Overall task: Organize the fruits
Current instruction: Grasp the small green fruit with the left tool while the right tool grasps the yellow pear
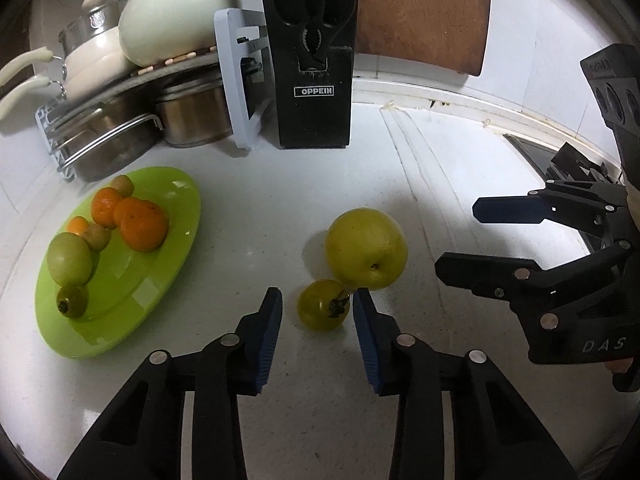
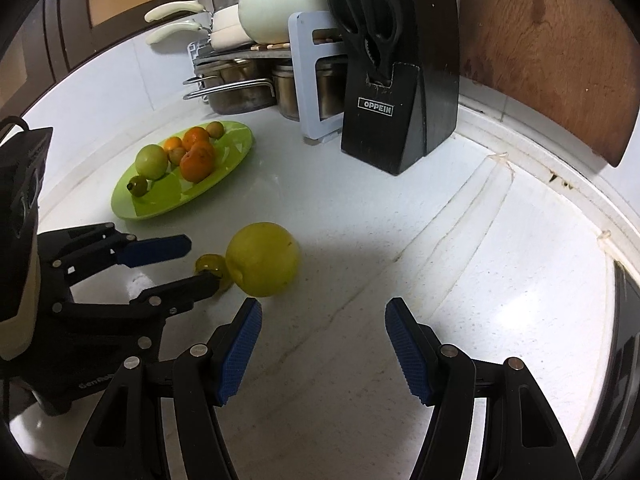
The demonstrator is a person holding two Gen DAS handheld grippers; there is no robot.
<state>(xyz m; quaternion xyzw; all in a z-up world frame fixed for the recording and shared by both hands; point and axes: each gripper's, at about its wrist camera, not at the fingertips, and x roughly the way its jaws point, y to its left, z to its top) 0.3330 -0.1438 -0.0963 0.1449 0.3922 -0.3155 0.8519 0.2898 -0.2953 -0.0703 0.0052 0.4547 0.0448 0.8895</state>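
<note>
A green plate (image 1: 168, 280) (image 2: 236, 142) on the white counter holds oranges (image 1: 142, 224) (image 2: 197, 164), a green apple (image 1: 69, 259) (image 2: 151, 161) and several small fruits. A large yellow-green fruit (image 1: 366, 248) (image 2: 262, 259) and a small yellow-green persimmon (image 1: 323, 310) (image 2: 209, 263) lie touching on the counter right of the plate. My left gripper (image 1: 316, 304) (image 2: 196, 262) is open, its fingers on either side of the persimmon. My right gripper (image 2: 322, 312) (image 1: 456, 240) is open and empty, just right of the large fruit.
A black OPPEIN knife block (image 1: 314, 64) (image 2: 400, 76) stands at the back. Left of it is a rack (image 1: 236, 80) with steel pots and a white teapot (image 1: 176, 12). A wooden board (image 1: 424, 12) leans on the back wall. A sink edge (image 2: 624, 320) is at the right.
</note>
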